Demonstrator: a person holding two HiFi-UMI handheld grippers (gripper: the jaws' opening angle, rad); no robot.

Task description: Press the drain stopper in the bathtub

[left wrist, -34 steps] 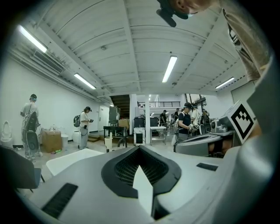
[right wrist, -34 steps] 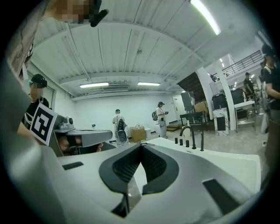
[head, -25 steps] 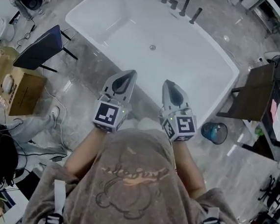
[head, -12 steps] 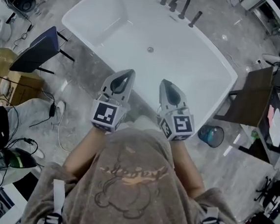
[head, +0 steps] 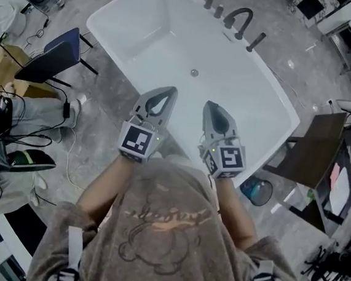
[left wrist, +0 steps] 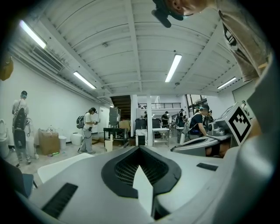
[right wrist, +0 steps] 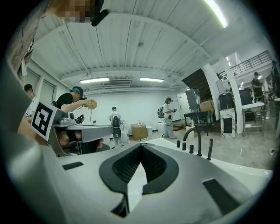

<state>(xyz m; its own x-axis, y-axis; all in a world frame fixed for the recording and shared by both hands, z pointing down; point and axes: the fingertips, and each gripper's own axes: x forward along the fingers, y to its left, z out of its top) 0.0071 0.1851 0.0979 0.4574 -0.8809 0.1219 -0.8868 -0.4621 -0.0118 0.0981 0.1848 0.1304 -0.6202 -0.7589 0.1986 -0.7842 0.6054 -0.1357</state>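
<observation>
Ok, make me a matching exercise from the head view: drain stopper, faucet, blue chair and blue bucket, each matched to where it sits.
Things:
1. drain stopper
2. faucet
3. blue chair
4. blue bucket

Places:
A. on the floor, at the picture's left of the bathtub
B. at the bathtub's far edge
C. on the floor by the bathtub's near right corner
D. in the middle of the bathtub's floor

Pairs: 1-D, 2-B, 3-A, 4-C

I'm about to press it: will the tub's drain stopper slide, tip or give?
The drain stopper looks small, round and seated in the bathtub floor, so it likely won't slide or tip. Its greyish top, perhaps metal, may be slippery.
</observation>
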